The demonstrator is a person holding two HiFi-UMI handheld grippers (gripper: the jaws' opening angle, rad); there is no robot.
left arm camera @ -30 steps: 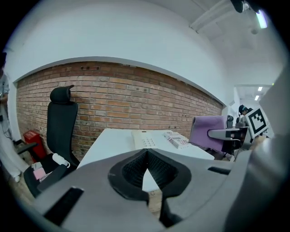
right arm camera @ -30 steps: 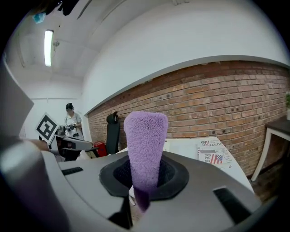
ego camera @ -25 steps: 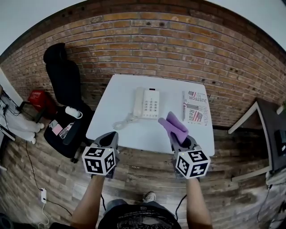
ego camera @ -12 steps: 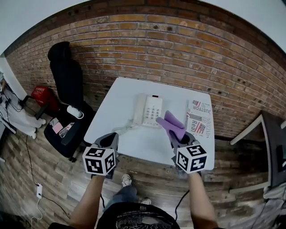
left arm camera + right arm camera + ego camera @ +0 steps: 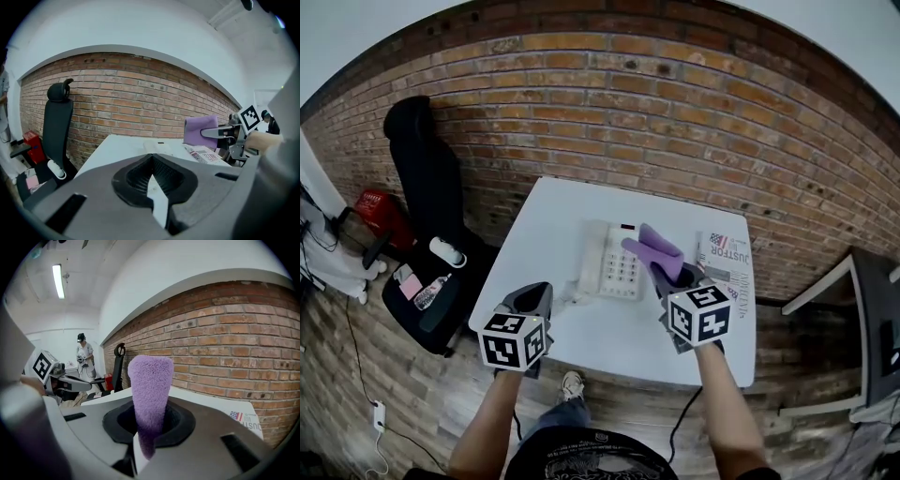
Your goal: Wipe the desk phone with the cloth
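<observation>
Since a second ago, the right gripper (image 5: 668, 273) has been carried forward and leftward. The cloth (image 5: 651, 251), which was then held over bare table (image 5: 539, 225) in front of the phone (image 5: 612, 262), is now seen in the head view over the phone's right edge, beside the keypad. The table has also been approached by the person, so it fills more of that view. This is judged to be the end of the reach: the cloth has been brought to the phone, but wiping is not yet seen.

The cloth is pinched between the right jaws. In the right gripper view it is clamped low in the throat, and its free end stands up and forward past the fingertips as a rounded purple tongue. In the left gripper view the cloth appears to be held a little above the phone rather than pressed on it, though contact cannot be ruled out.

The left gripper (image 5: 530, 298) has been kept near the table's front edge, left of the phone and well apart from it. Its jaws are pressed together with nothing between them.

The phone lies flat near the table's middle, its handset on the left side, with a newspaper (image 5: 728, 267) just to its right.
</observation>
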